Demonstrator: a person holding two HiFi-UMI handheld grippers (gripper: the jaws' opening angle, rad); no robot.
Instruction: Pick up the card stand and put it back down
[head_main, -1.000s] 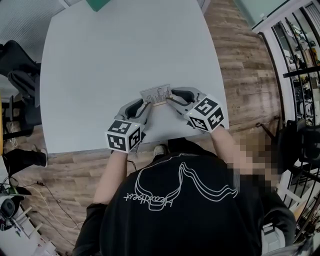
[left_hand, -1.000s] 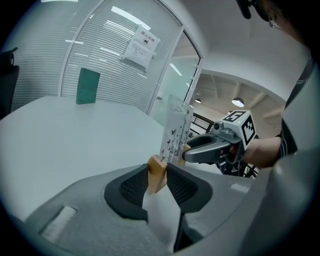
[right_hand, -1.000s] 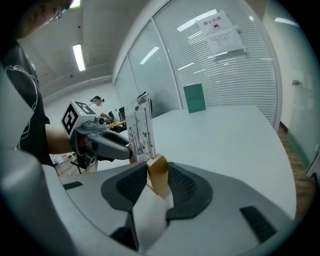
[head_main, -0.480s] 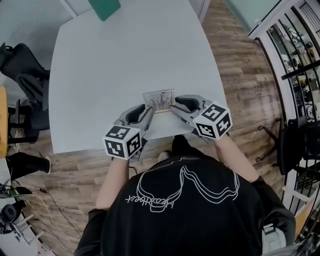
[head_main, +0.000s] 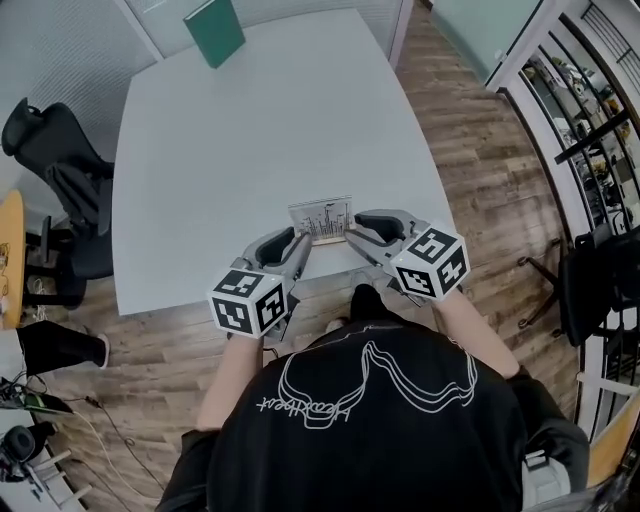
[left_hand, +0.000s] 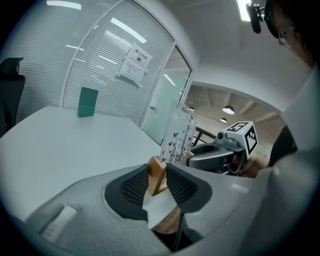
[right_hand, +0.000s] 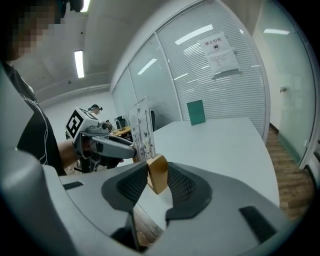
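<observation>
Holding the card stand (head_main: 322, 220) aloft at frame centre, over the near edge of the white table (head_main: 250, 130), clamping left gripper (left_hand: 159, 177) and right gripper (right_hand: 157, 182) onto opposite ends of its wooden base (right_hand: 158, 172), likely keeping the clear card (left_hand: 177, 135) upright and level for setting down.

head view is taken from above, steeply down on the pale grey tabletop (head_main: 250, 130). gripper views are taken close and low from opposite ends of the clear wooden-based card stand (head_main: 322, 220), shared by all three.
</observation>
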